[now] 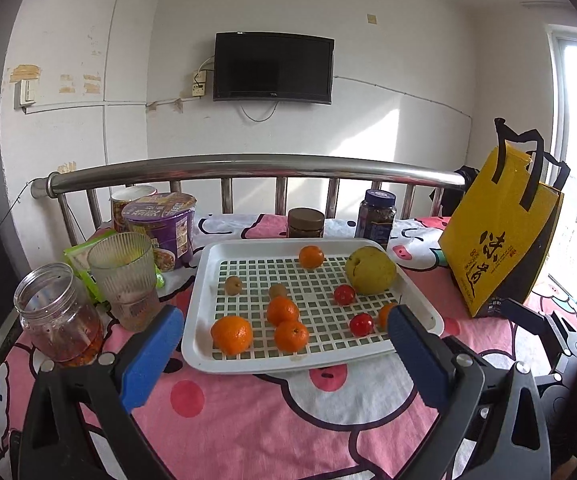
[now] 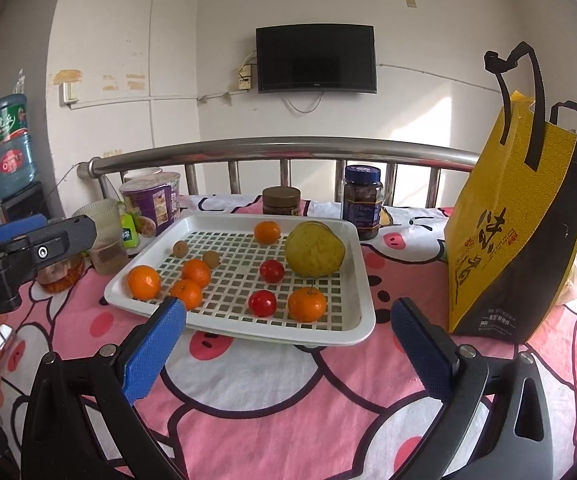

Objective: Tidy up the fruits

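Pink cartoon bedsheet (image 2: pixel 272 392) covers the bed, metal rail (image 1: pixel 248 168) behind, TV (image 1: pixel 273 67) on the wall. Fruit all sits loose in the white tray (image 2: pixel 362 320), scattered, no grouping: pear (image 2: pixel 314 249) at the far right, five oranges, e.g. orange (image 2: pixel 306 304) near the front edge, two tomatoes, one being tomato (image 2: pixel 262 303) just beside that orange, and two small brown fruits, e.g. (image 2: pixel 180 248), far left. The slotted tray floor probably stops rounds from rolling.

Your right gripper (image 2: pixel 288 336) hangs in front of the tray's near edge, fingers spread wide, holding nothing. Left gripper (image 1: pixel 284 344) does likewise, released and empty, aimed at the tray's near side; its body also shows at the left of the right view.

Around the tray: jar (image 1: pixel 58 312) and ribbed cup (image 1: pixel 123 276) to the left, noodle tub (image 1: pixel 160 224) behind those, two dark jars at the back, yellow bag (image 2: pixel 524 236) standing upright on the right, likely the fruit's destination or source; can't tell which. Sorting looks not yet begun.
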Demonstrator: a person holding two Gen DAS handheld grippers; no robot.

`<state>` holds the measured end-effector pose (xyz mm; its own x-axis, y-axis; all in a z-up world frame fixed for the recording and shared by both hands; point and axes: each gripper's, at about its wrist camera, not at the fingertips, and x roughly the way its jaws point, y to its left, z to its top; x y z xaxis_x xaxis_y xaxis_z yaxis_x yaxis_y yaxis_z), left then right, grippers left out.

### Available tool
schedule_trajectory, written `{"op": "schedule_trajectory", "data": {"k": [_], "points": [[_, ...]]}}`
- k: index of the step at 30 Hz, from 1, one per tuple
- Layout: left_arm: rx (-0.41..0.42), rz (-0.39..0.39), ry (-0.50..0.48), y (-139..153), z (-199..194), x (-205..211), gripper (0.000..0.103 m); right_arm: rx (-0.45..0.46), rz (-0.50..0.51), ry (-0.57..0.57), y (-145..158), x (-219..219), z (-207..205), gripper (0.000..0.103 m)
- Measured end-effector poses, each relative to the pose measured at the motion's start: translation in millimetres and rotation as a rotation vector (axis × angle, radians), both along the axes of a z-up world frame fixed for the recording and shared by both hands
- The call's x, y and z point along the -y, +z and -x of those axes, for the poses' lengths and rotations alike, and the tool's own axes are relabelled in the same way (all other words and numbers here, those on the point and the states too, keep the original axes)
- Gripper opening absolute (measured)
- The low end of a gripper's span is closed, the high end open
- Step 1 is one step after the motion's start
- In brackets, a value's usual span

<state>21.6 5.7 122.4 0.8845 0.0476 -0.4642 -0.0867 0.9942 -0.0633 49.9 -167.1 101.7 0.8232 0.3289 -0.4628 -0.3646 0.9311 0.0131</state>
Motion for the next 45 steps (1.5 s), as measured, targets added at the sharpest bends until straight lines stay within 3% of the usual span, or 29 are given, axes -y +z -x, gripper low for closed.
{"op": "schedule_trajectory", "data": {"k": [8, 18, 45], "points": [[-0.061, 0.013, -0.003, -19, 10, -6, 0.103, -0.038, -0.002, 0.016, -9, 1, 7, 0.103], [-0.156, -0.051, -0.010, -52, 14, -2, 0.103, -0.078, 0.015, 0.040, -25, -1, 14, 0.103], [-0.419, -0.052, -0.023, -115, -23, 0, 0.103, -0.421, 0.115, -0.030, -84, -4, -20, 0.103]]}}
